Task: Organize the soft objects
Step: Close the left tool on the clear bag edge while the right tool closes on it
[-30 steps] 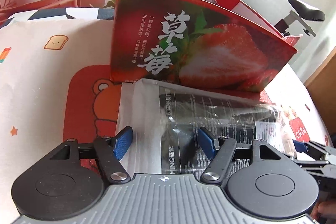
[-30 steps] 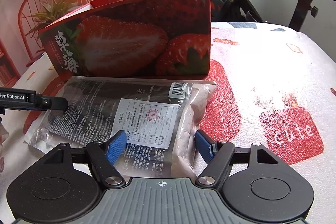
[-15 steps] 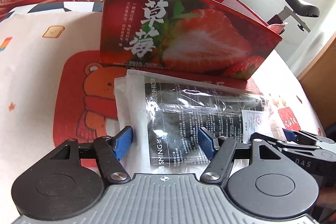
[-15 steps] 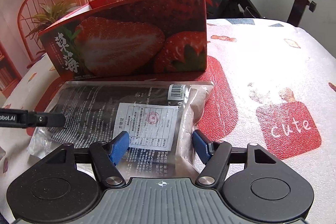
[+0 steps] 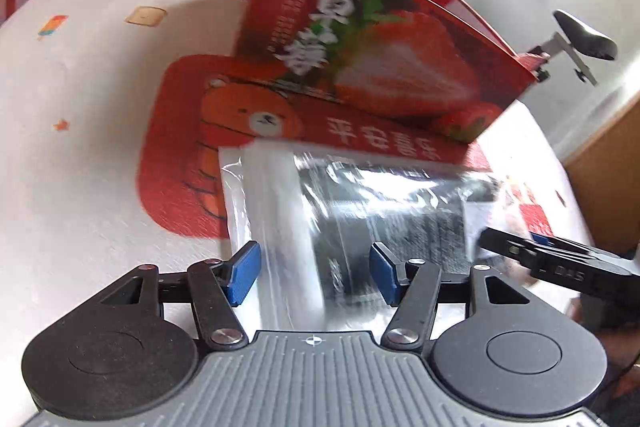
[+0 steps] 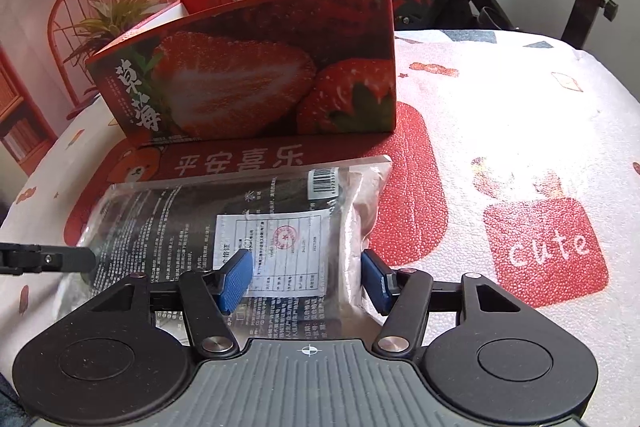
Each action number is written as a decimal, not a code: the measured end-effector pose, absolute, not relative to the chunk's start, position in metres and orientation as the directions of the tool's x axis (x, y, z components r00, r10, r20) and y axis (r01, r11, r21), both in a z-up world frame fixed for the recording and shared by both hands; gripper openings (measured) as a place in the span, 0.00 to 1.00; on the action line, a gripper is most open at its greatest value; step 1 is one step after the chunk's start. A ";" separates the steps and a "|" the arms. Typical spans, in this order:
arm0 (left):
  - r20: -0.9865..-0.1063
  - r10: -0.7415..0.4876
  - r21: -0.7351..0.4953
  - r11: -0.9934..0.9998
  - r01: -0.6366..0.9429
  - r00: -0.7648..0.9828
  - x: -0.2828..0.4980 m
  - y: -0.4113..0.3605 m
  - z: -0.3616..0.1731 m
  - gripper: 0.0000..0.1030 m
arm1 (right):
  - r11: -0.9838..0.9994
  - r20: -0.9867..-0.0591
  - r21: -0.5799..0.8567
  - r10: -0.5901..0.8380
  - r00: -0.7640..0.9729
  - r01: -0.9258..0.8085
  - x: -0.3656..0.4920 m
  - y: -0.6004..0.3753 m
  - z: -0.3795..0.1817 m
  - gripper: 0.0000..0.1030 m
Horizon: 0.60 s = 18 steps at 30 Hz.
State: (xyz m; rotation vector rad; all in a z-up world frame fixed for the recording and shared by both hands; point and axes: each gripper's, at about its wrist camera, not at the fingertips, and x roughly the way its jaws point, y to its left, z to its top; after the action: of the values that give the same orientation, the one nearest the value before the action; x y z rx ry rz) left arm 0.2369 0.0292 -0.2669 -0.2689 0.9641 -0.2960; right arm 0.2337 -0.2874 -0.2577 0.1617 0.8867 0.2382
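Red-and-white printed cloth [image 6: 500,99] covered the table you were working on, with a red bear panel and a "cute" patch in its pattern. On it, at about twelve o'clock from both of your grippers, stood the strawberry-printed cardboard box [image 6: 256,83], open at the top, with something pink poking above its far rim; what else lay inside was hidden from you.

Between the box and your grippers lay the clear plastic pouch [image 6: 224,227], flat on the cloth, apart from the box front with a strip of red lettering showing between them. It held dark, soft-looking contents under a white label and a barcode. The left wrist view was blurred, so fine detail at that end could not be read.

Your left gripper [image 5: 314,273] sat at the pouch's left end, blue pads spread wide on either side of the plastic and not pinching it. Your right gripper [image 6: 304,279] sat at the right end, near the label, its jaws likewise parted and straddling the pouch without clamping. Each gripper's tip showed at the edge of the other's view, at about three o'clock from the left and nine o'clock from the right.

By my reading, you were at the grasp step: both tools lined up on the pouch, neither closed. The next move called for closing both on the pouch's near edge together, lifting it level, and carrying it toward twelve o'clock over the box rim. Slippery film could slide from the pads, so a firm bite on the filled part seemed wiser.
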 end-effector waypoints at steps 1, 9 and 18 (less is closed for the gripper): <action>-0.763 -0.356 -0.345 0.930 0.126 0.539 0.240 0.031 -0.266 0.59 | 0.961 -0.750 0.237 0.275 0.602 -0.144 0.236 -0.289 -0.257 0.54; -0.788 -0.302 -0.282 0.952 0.122 0.536 0.265 0.034 -0.266 0.59 | 0.958 -0.768 0.252 0.286 0.573 -0.140 0.259 -0.300 -0.255 0.54; -0.811 -0.311 -0.301 0.948 0.103 0.496 0.295 0.043 -0.262 0.61 | 0.939 -0.787 0.324 0.333 0.519 -0.111 0.292 -0.312 -0.257 0.56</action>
State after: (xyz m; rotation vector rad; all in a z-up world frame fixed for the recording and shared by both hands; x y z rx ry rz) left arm 0.2951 0.0431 -0.2621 -0.2243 1.0232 -0.2534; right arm 0.2925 -0.3121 -0.2568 0.2459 0.9919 0.2696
